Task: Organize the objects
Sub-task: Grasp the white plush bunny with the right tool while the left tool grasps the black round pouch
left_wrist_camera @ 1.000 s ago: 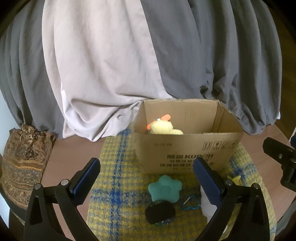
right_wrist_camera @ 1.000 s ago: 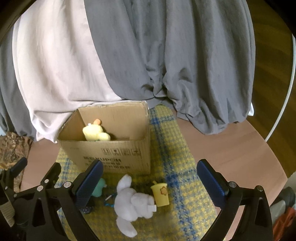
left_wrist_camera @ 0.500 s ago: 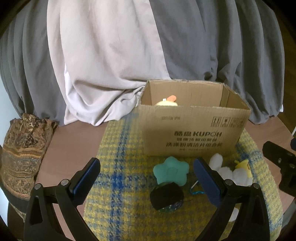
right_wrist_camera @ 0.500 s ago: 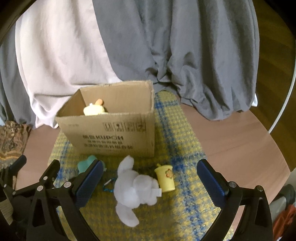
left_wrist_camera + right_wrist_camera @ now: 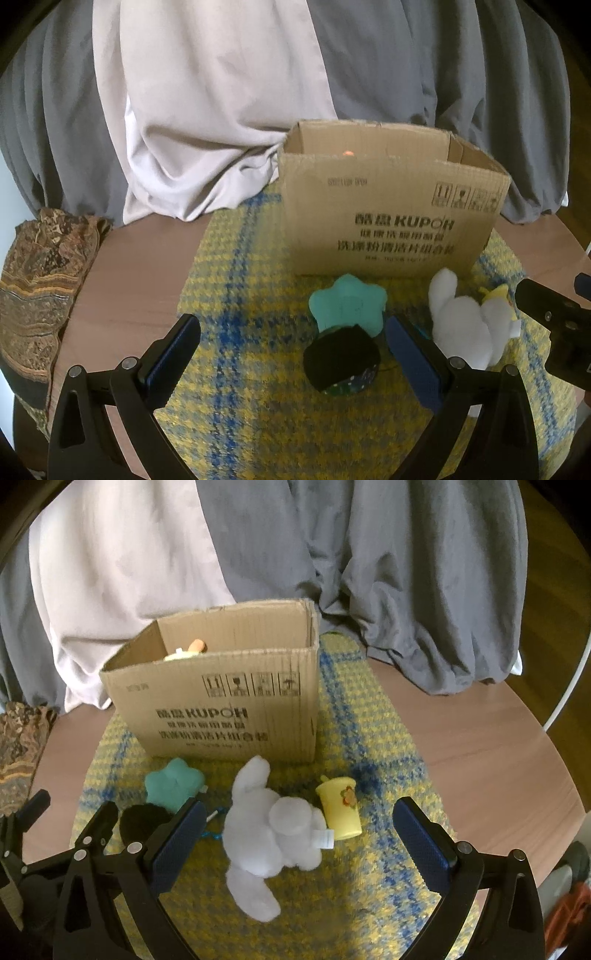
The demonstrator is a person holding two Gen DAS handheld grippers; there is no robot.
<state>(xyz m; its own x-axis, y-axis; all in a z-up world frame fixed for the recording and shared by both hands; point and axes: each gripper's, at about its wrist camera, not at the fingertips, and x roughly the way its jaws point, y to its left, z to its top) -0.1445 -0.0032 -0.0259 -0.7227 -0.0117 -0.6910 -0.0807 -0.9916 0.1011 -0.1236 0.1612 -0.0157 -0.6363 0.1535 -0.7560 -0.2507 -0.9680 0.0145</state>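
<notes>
An open cardboard box (image 5: 391,210) (image 5: 221,701) stands on a yellow and blue mat (image 5: 251,332) (image 5: 369,738); a yellow plush with an orange tip (image 5: 188,650) lies inside. In front lie a teal star toy (image 5: 347,302) (image 5: 173,782), a black round object (image 5: 341,356) (image 5: 142,821), a white plush (image 5: 465,317) (image 5: 273,830) and a yellow toy cup (image 5: 340,806). My left gripper (image 5: 291,358) is open, low over the mat, with the black object between its fingers. My right gripper (image 5: 295,842) is open around the white plush.
The mat lies on a round wooden table (image 5: 498,746) (image 5: 129,280). Grey and pale curtains (image 5: 221,92) hang behind the box. A patterned brown cloth (image 5: 40,280) lies at the table's left edge. A blue clip (image 5: 214,834) lies by the plush.
Both grippers have come down and forward toward the objects in front of the box. The box interior is now mostly hidden from the left view. Both stay open.
</notes>
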